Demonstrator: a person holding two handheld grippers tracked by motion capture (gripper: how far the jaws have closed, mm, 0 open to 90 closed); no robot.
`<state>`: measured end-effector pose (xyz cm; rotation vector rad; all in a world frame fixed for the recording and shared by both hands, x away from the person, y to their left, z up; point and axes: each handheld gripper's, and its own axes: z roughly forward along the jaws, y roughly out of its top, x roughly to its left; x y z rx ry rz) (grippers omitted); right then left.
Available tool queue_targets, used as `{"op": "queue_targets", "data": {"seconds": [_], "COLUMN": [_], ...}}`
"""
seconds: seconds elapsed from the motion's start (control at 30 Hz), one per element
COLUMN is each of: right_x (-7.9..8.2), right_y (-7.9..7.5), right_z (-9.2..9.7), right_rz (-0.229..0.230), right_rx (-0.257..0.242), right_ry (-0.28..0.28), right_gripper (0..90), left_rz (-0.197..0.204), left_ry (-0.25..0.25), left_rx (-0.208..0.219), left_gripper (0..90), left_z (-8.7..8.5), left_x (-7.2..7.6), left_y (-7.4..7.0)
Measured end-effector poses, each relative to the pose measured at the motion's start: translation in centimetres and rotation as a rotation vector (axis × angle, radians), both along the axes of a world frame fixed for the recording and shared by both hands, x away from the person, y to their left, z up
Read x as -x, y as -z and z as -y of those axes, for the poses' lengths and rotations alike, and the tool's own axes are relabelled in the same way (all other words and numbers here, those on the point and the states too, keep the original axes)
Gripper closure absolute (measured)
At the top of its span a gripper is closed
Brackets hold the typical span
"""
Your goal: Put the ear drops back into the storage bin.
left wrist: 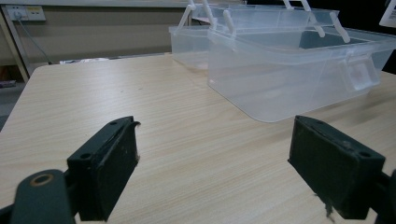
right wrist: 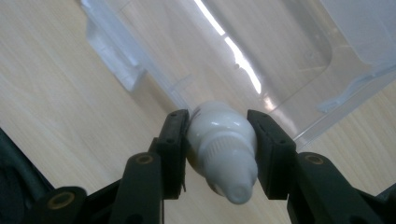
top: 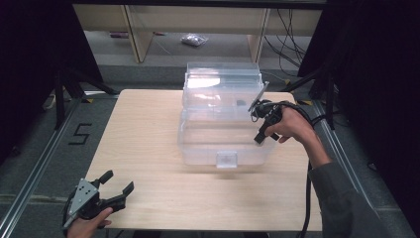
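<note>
The right tool (right wrist: 218,135) is clenched on a small white plastic bottle with a ribbed cap (right wrist: 219,149), its two black jaws pressing on the bottle's shoulders from either side. The bottle's long axis runs along the tool's own line rather than across it, with the capped tip pointing back toward the camera and the rounded body pointing away, toward what lies ahead.

What lies ahead is the clear plastic storage box with a hinged lid standing open (top: 223,129). In the right gripper view its transparent wall and rim (right wrist: 140,74) cross just beyond the bottle's far end, and the inside of the box opens past them. In the high view the right tool (top: 261,130) hangs at the box's right-hand edge, tilted down and inward, so the opening sits below and in front of the jaws. By my reading, the coming move turns on this: the bottle has to pass over the near rim and go down into the box, along the direction the tool already points.

The left tool (top: 116,184) rests low near the front-left corner of the pale wooden counter (top: 148,148), jaws spread wide and released, gripping nothing, with the box well apart from it. The right hand is plainly the nearer one for the drop.
</note>
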<state>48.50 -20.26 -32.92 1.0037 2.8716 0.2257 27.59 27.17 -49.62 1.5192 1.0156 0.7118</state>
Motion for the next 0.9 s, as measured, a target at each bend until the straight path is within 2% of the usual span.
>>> {"op": "queue_targets", "data": {"seconds": [0.03, 0.23, 0.3, 0.4, 0.43, 0.47, 0.5, 0.53, 0.57, 0.63, 0.7, 0.73, 0.77, 0.9], "right_x": [0.0, -1.1, -1.6, -1.8, -2.0, -2.1, -2.2, -2.2, -2.5, -2.5, -2.8, -2.8, -2.9, -2.9], "right_y": [0.1, 0.9, 1.3, 1.7, 1.8, 1.8, 2.0, 2.1, 2.3, 2.5, 2.9, 3.2, 3.4, 4.0], "right_z": [-0.1, -0.1, 0.0, -0.4, -0.3, -0.5, -0.5, -0.6, -0.6, -0.7, -0.5, -0.5, -0.4, -0.4], "right_rz": [-0.014, -0.036, -0.025, -0.043, -0.033, -0.048, -0.035, -0.055, -0.045, -0.075, -0.055, -0.069, -0.062, -0.086], "right_rx": [-0.007, 0.010, 0.019, 0.022, 0.025, 0.041, 0.025, 0.041, 0.035, 0.040, 0.053, 0.058, 0.061, 0.063], "right_ry": [0.025, 0.052, 0.032, 0.077, 0.050, 0.067, 0.049, 0.073, 0.048, 0.085, 0.082, 0.100, 0.090, 0.115], "right_gripper": [60.2, 60.2, 60.3, 60.2, 60.2, 60.2, 60.2, 60.2, 60.2, 60.2, 60.2, 60.2, 60.2, 60.2], "left_rz": [-0.001, 0.003, 0.001, -0.005, 0.005, 0.002, 0.002, -0.005, -0.007, -0.004, -0.005, -0.004, 0.005, -0.005], "left_ry": [0.000, 0.004, 0.000, 0.000, 0.003, 0.000, 0.000, 0.003, 0.000, 0.001, 0.000, 0.000, 0.003, 0.002], "left_rx": [-0.001, 0.001, 0.000, -0.006, 0.002, -0.001, -0.001, -0.006, -0.006, -0.006, -0.005, -0.005, 0.002, -0.006], "left_gripper": [14.6, 14.7, 14.7, 14.7, 14.7, 14.7, 14.7, 14.7, 14.7, 14.7, 14.6, 14.7, 14.6, 14.7], "left_z": [0.0, 0.0, 0.0, 0.0, 0.0, 0.0, 0.0, -0.1, 0.0, -0.1, -0.1, -0.1, 0.0, 0.0], "left_x": [0.0, 0.0, 0.0, 0.1, 0.0, 0.0, 0.0, 0.1, 0.1, 0.1, 0.1, 0.1, 0.0, 0.1], "left_y": [0.0, 0.0, -0.1, -0.1, 0.0, -0.1, -0.1, -0.1, -0.1, -0.1, -0.1, -0.1, 0.0, -0.1]}}
